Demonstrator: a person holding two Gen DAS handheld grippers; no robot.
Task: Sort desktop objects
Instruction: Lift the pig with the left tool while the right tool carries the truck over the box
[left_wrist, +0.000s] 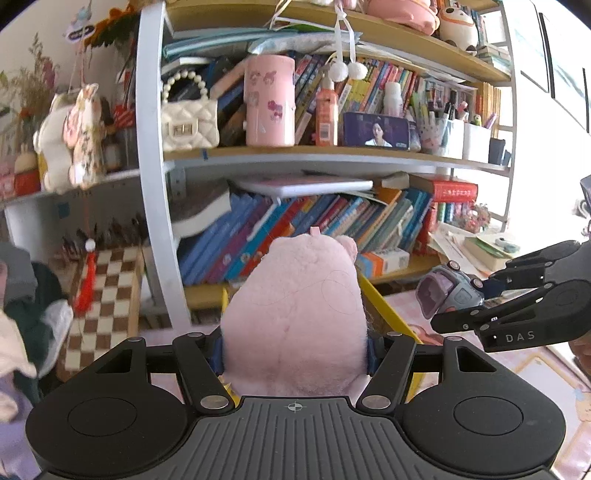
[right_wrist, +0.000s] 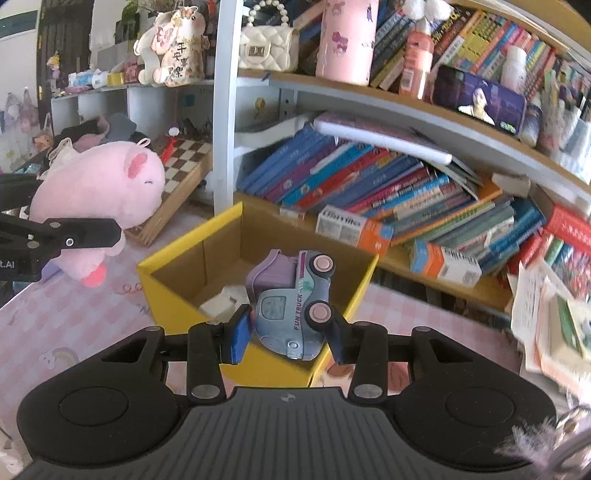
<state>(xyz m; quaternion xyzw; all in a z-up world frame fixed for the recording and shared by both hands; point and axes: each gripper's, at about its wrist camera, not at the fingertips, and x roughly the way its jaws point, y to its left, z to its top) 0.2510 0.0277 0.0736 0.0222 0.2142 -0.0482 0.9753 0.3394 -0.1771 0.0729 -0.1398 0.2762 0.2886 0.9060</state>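
1. Pink plush fills the left wrist view: the left gripper (left_wrist: 295, 350) is clamped on the pink plush pig (left_wrist: 295, 314), its blue pads (left_wrist: 218, 354) sunk into the soft sides, the toy held up in front of the bookshelf (left_wrist: 332, 155). A strip of the yellow cardboard box (left_wrist: 384, 306) shows behind and below it. At the right edge the right gripper (left_wrist: 458, 321) carries the toy truck (left_wrist: 448, 291). The plush gives under pressure, so the clamp should stay firm until the pig is over its place.

2. From the right wrist view, the right gripper (right_wrist: 286, 332) pinches the toy truck (right_wrist: 291, 306) across its body, nose tilted down, just above the near wall of the yellow cardboard box (right_wrist: 266, 365). The box is open, with something pale lying on its floor. The pink plush pig (right_wrist: 99, 192) hangs to the left in the left gripper (right_wrist: 92, 236), above the pink checked table cover (right_wrist: 74, 317) and apart from the box. I judge the truck should be carried further over the opening and lowered before release, so it clears the rim; the two grippers need room from each other.
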